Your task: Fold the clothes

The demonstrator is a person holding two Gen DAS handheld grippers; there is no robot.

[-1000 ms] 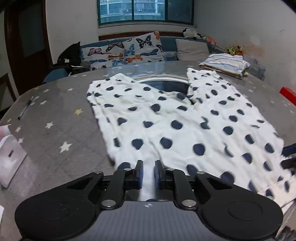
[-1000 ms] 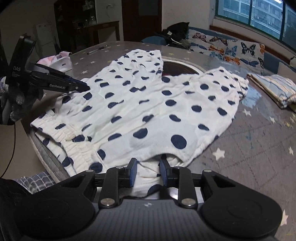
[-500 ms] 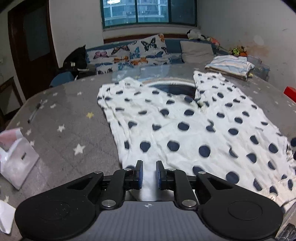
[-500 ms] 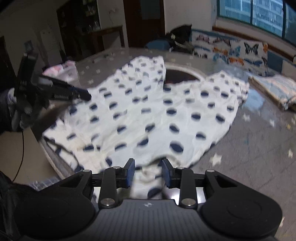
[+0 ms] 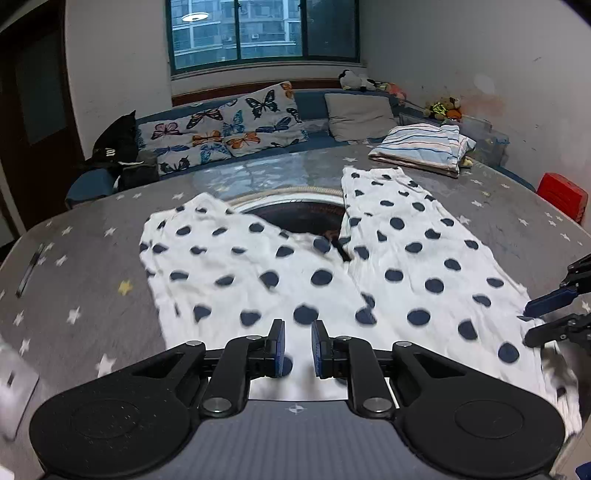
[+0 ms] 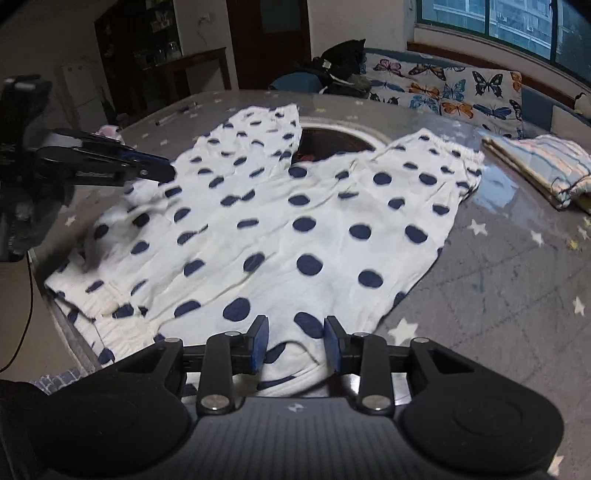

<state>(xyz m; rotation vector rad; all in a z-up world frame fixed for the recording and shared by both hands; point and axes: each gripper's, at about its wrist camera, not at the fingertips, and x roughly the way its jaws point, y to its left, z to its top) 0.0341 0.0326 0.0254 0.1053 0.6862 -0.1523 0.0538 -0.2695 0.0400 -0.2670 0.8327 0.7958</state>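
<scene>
Both tools gape over the dotted trousers; only the left view shows a red box.

Round table, grey cover with star print, dark circular centre. Folded striped laundry at far right of the table. Pen near left edge. Red box beyond right edge. Sofa along far wall with butterfly cushions, grey pillow, black bag. Window above.
</scene>
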